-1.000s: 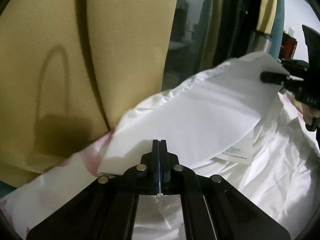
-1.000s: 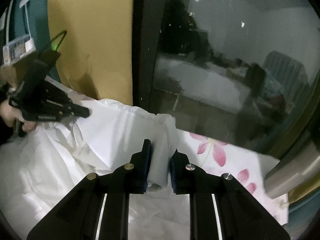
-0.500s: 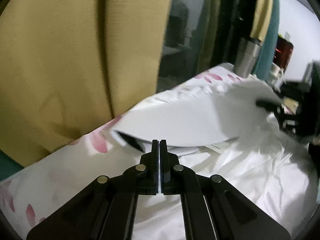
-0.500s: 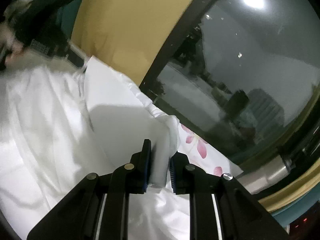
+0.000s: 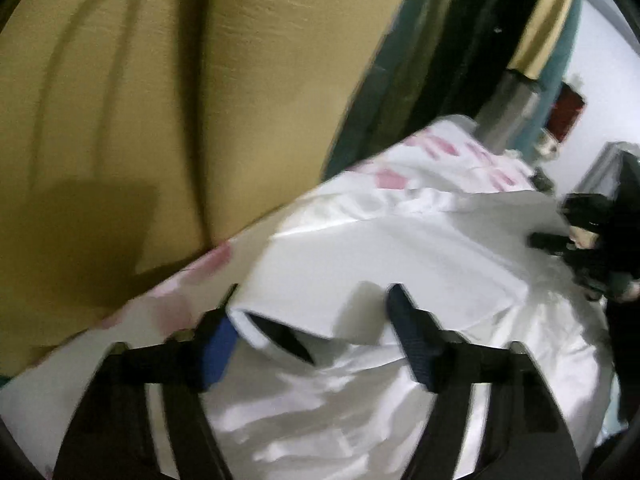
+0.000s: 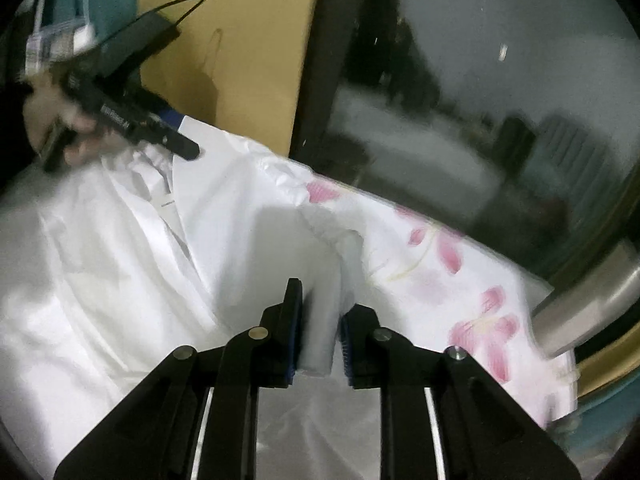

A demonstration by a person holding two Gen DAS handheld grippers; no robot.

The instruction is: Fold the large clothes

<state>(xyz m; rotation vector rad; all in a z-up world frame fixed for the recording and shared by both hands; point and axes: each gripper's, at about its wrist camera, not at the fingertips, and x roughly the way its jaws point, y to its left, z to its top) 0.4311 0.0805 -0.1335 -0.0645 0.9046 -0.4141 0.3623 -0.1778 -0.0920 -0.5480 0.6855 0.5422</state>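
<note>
The bed with its white sheet printed with pink flowers (image 6: 460,264) filled the low half of both views, its far edge running against the mustard-yellow curtain (image 5: 160,100) and the dark window glass (image 6: 480,100); there was no spare room at twelve o'clock, and a brushed metal post (image 6: 584,304) stood at three o'clock in my right view; I judged the open space lay toward me, over the bed.

On that sheet lay the large white glossy garment (image 5: 400,248), spread from nine o'clock to the centre of my right view, with a flap already laid over its crumpled body; it looked light, limp and slippery, likely to slide off itself and to sag wherever it was not held; I judged the firm hems and corners the best places to take it, not the slack middle.

My left gripper (image 5: 312,312) had just been opening and stood spread, its blue pads (image 5: 218,344) clear of the cloth, though the open cuff of a sleeve (image 5: 276,336) lay between them; my right gripper (image 6: 320,320) had eased slightly but seemed to pinch a thick fold of the garment, one pad against it, the other perhaps barely so.
</note>
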